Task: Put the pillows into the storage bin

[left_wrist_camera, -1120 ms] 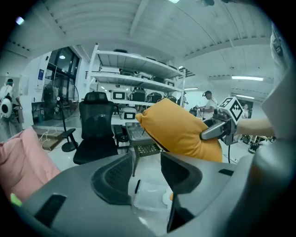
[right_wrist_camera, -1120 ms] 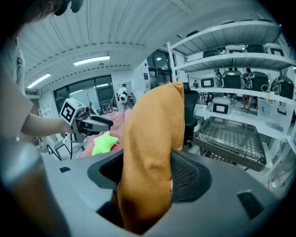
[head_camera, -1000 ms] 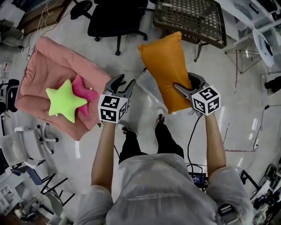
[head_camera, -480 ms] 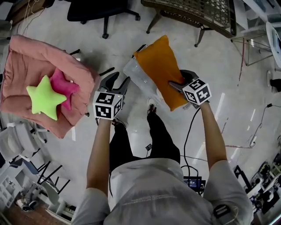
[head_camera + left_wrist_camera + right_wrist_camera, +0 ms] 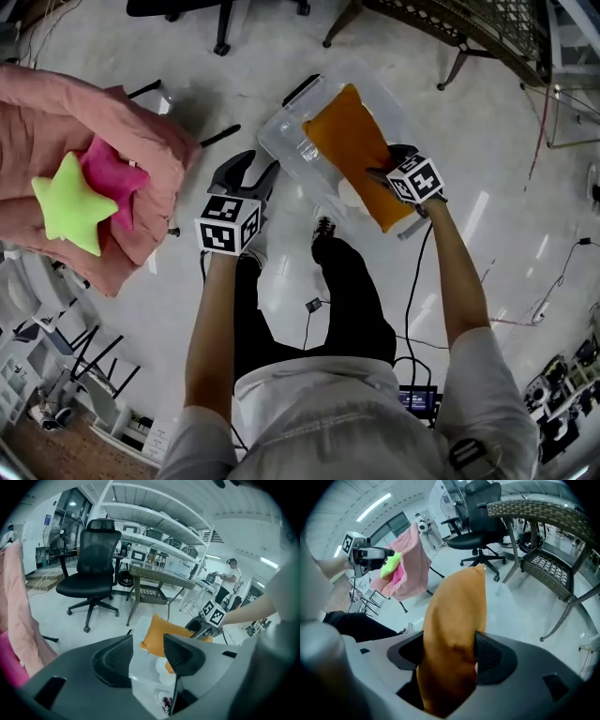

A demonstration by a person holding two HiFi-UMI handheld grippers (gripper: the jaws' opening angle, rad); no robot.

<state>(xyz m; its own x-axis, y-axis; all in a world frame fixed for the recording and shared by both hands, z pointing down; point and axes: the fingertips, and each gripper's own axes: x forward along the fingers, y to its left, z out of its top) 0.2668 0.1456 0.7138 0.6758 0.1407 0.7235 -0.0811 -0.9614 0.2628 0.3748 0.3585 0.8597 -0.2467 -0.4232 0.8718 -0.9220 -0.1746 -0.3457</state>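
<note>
An orange pillow (image 5: 352,150) hangs over the mouth of a clear plastic storage bin (image 5: 281,141) on the floor, its far end dipping inside. My right gripper (image 5: 380,171) holds the pillow's near end; its jaws are opening, though the pads still press the fabric (image 5: 457,620). My left gripper (image 5: 253,171) stands open and holds nothing, just left of the bin. In the left gripper view, the bin (image 5: 145,686) and pillow (image 5: 157,632) show beyond the jaws. A green star pillow (image 5: 67,202) and a pink star pillow (image 5: 108,173) lie on a pink cushion (image 5: 56,112) at the left.
A wicker chair (image 5: 469,28) stands beyond the bin at the upper right. A black office chair (image 5: 93,569) is farther back. The person's legs and shoes (image 5: 323,230) are right at the bin's near side. A cable (image 5: 412,281) trails on the floor at the right.
The orange pillow has come down with my right gripper from above the floor onto the bin's mouth. The view has shifted, so the pink cushion sits farther left. My left gripper stays open.
</note>
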